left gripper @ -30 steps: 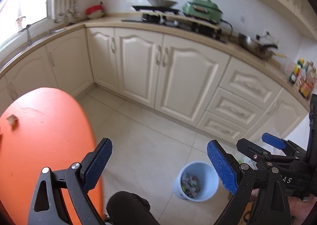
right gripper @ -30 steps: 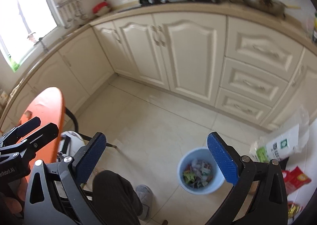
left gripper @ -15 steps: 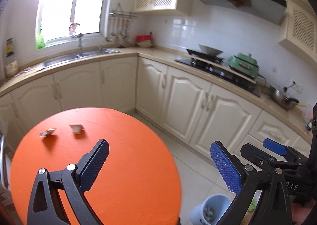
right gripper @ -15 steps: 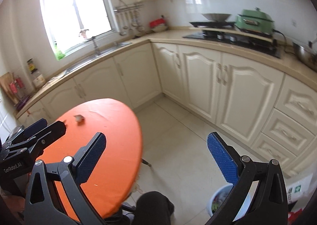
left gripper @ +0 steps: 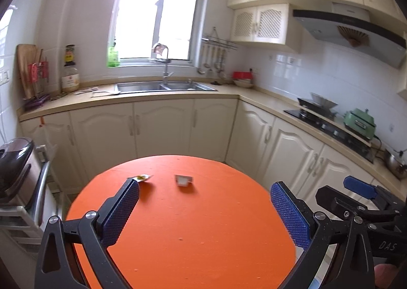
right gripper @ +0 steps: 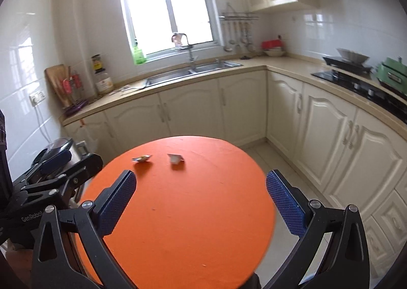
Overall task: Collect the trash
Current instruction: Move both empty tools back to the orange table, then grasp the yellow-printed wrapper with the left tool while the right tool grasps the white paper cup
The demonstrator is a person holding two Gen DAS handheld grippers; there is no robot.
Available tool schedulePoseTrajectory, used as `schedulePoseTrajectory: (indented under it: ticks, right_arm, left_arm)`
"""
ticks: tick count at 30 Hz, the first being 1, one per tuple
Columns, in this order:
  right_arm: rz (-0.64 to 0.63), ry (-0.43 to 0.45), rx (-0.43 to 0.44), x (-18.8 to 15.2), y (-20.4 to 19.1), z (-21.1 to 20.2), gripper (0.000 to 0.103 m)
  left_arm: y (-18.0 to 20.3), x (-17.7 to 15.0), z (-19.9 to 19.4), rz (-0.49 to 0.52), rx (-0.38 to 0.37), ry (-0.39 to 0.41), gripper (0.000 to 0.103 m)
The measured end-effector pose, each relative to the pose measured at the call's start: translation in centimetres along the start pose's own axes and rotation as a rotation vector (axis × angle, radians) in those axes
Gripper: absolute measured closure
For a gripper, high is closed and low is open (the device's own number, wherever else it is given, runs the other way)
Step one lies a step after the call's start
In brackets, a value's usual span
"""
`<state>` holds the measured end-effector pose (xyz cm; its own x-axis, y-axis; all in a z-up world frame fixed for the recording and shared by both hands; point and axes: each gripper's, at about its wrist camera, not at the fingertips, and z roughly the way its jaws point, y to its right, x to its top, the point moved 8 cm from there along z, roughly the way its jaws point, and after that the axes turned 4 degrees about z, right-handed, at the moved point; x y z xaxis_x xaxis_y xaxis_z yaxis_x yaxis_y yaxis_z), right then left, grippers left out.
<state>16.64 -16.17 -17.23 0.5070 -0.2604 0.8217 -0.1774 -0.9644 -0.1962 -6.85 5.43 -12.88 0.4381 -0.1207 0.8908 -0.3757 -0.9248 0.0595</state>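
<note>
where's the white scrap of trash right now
In both wrist views the white scrap lies on the far half of the orange table, just right of the yellowish wrapper.

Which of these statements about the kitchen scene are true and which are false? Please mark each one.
1. Two small pieces of trash lie on the orange table. True: a yellowish wrapper and a white wrapper.
2. The left gripper holds a wrapper. False: its jaws stand open, empty.
3. The right gripper is open with nothing between its pads. True.
4. The two wrappers touch each other. False: they lie apart.
5. A green pot stands in the sink. False: it stands on the counter beside the stove.
</note>
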Motion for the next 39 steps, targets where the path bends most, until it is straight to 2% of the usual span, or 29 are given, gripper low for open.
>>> schedulePoseTrajectory:
  ticks: [8, 14, 17, 22, 29, 34, 38, 39]
  right_arm:
    - [-0.080, -0.016, 0.085, 0.6, -5.3, 3.3, 0.000]
    - [-0.102, -0.074, 0.114, 0.0, -6.8, 8.2, 0.000]
    - [-0.109, -0.112, 0.113, -0.3, -6.8, 11.6, 0.000]
    - [-0.100, -0.202, 0.095, -1.4, -5.6, 19.1, 0.000]
    - [-0.073, -0.331, 0.058, -3.4, -3.8, 29.2, 0.003]
    - [-0.060, -0.406, 0.036, -5.0, -2.9, 34.4, 0.019]
    - [-0.073, -0.442, 0.036, -5.5, -3.1, 37.1, 0.029]
    - [-0.082, -0.453, 0.037, -5.7, -3.3, 37.5, 0.034]
  left_arm:
    - [-2.1, -0.7, -0.5, -0.041, 0.118, 0.004, 0.001]
    - [-2.8, -1.3, 3.2, -0.060, 0.177, -0.051, 0.001]
    - [-3.2, -1.2, 6.5, -0.067, 0.192, -0.096, 0.001]
    - [-4.0, -0.1, 13.5, -0.053, 0.203, -0.185, 0.001]
    - [-4.9, 1.7, 25.7, 0.003, 0.216, -0.310, 0.001]
    - [-6.3, 2.0, 35.5, 0.069, 0.232, -0.406, 0.002]
    - [-5.8, 1.9, 42.0, 0.127, 0.230, -0.463, 0.002]
    - [-5.7, 2.0, 43.6, 0.138, 0.224, -0.476, 0.003]
